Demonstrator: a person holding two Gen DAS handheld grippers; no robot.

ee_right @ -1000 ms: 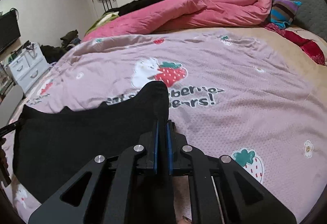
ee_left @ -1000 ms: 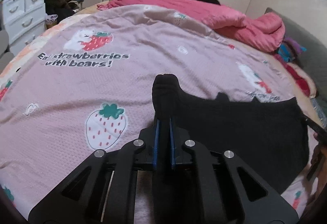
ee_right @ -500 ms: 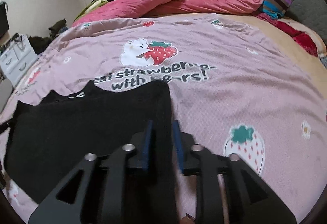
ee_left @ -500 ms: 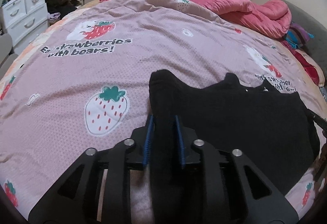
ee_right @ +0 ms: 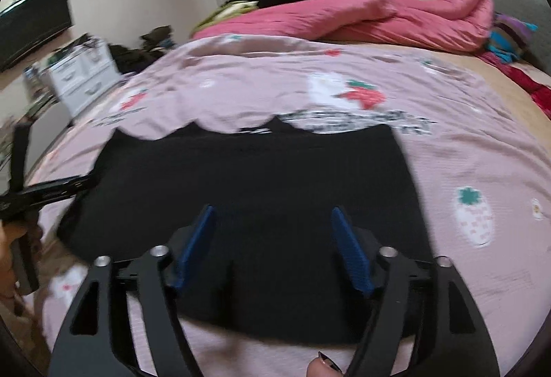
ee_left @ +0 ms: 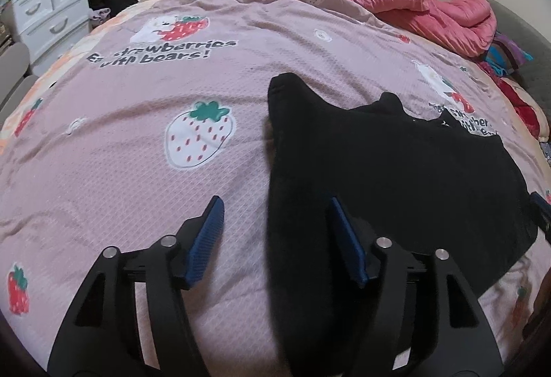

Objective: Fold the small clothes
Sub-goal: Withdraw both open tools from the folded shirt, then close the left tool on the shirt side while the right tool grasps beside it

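Observation:
A small black garment (ee_left: 385, 167) lies flat on the pink strawberry-print bedspread (ee_left: 137, 177). In the left wrist view its left edge runs between my open left gripper's (ee_left: 275, 215) blue pads, not pinched. In the right wrist view the garment (ee_right: 248, 191) spreads wide, with two small points along its far edge. My right gripper (ee_right: 272, 225) is open above its near part and holds nothing. The left gripper's body (ee_right: 44, 192) shows at the garment's left side in the right wrist view.
A bunched pink duvet (ee_left: 413, 5) lies at the bed's far side, with colourful clothes (ee_left: 506, 56) at the right. A white drawer unit (ee_left: 51, 15) stands left of the bed. A dark screen (ee_right: 34, 22) hangs on the left wall.
Both grippers were shut on the garment's corners one second ago; both have opened wide and let go. The garment now lies flat, and both grippers have drawn back a little.

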